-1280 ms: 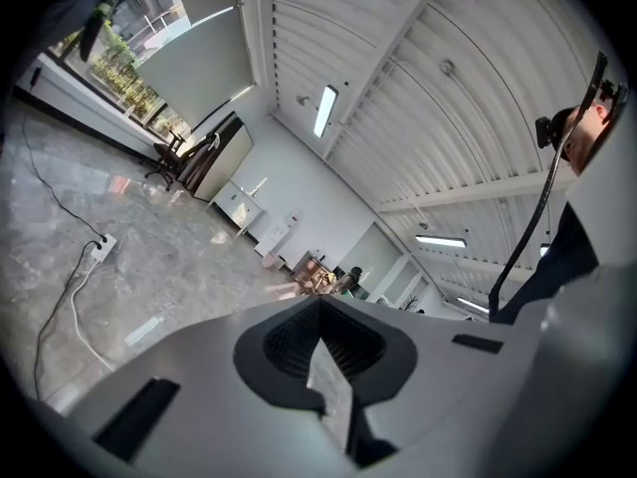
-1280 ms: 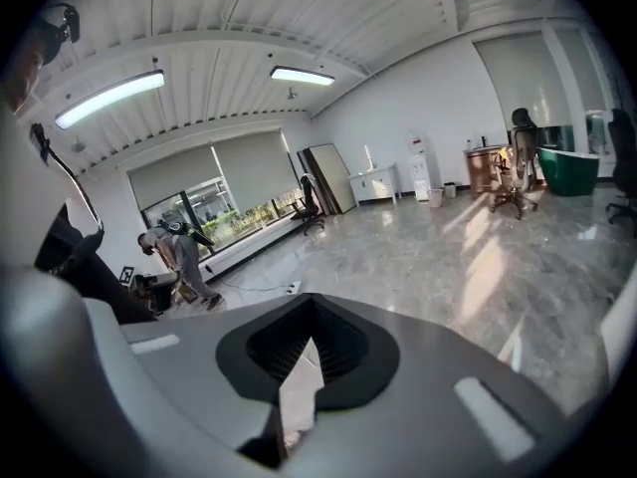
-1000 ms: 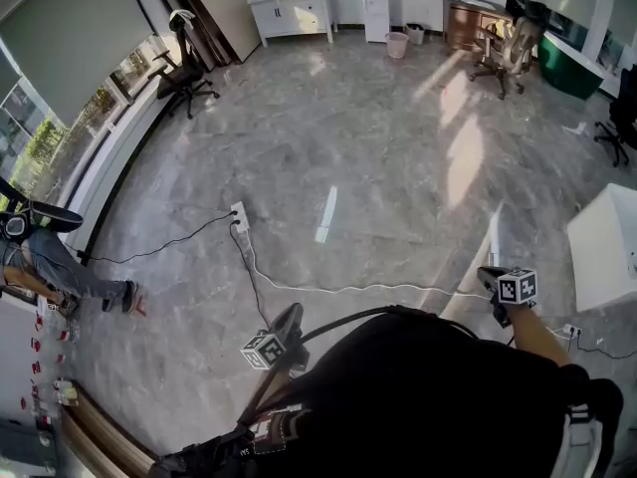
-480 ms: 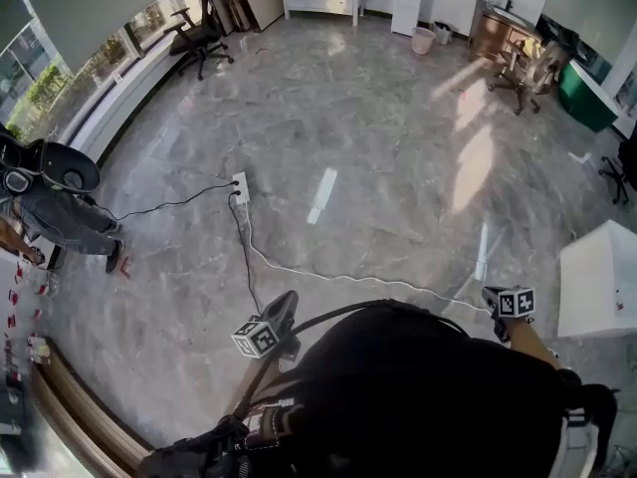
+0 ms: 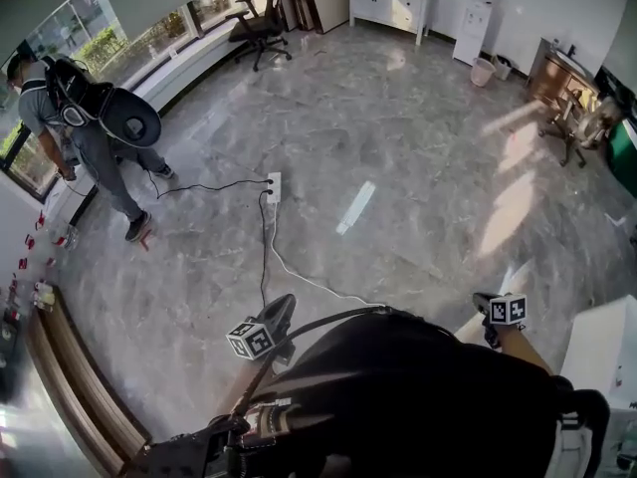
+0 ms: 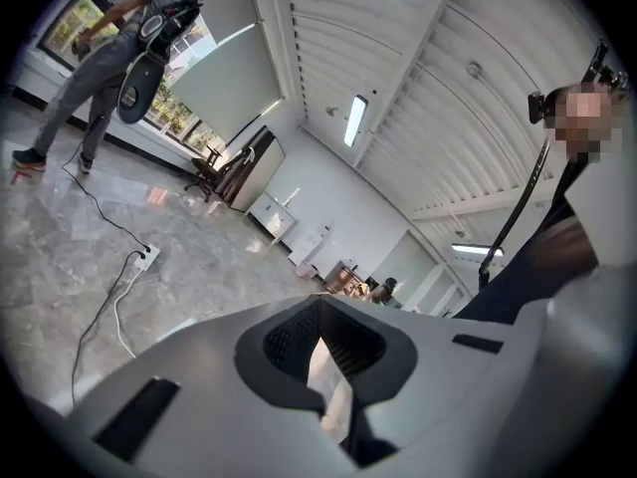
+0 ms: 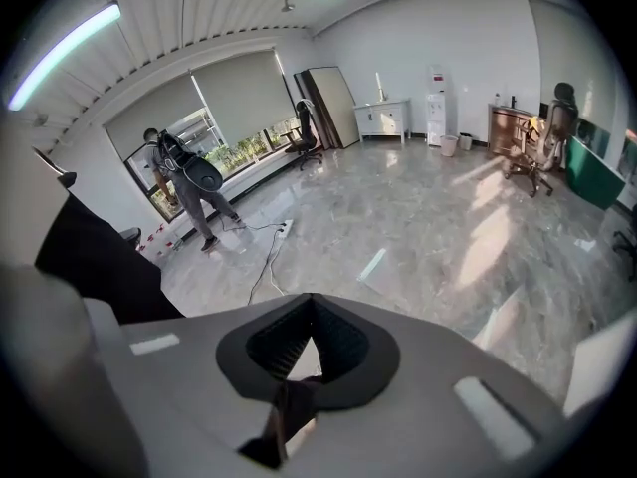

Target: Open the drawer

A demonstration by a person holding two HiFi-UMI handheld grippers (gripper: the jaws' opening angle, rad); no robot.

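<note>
Looking steeply down over a wide, glossy marble floor (image 5: 428, 157), the head view has swung round in the last second. The white power strip (image 5: 274, 185) and its trailing cables now sit higher and further right in the picture. A second person (image 5: 92, 118) wearing a backpack has come fully into sight at the upper left. A white cabinet (image 5: 391, 0) against the far wall has shifted towards the top centre. The left gripper (image 5: 279, 319) and right gripper (image 5: 490, 307) remain low, close to the wearer's dark torso, pointing out over bare floor. In each gripper's own view the jaws are drawn together with nothing between them, and only open floor and distant furniture lie ahead. No drawer can be clearly made out. The likeliest candidates are the far cabinet, well apart from both grippers, and a white unit (image 5: 603, 352) at the right edge, near the right gripper, whose front cannot be seen. The task seems not yet begun: the wearer is probably turning to find the drawer, and the jaws would need to part before taking a handle.
</note>
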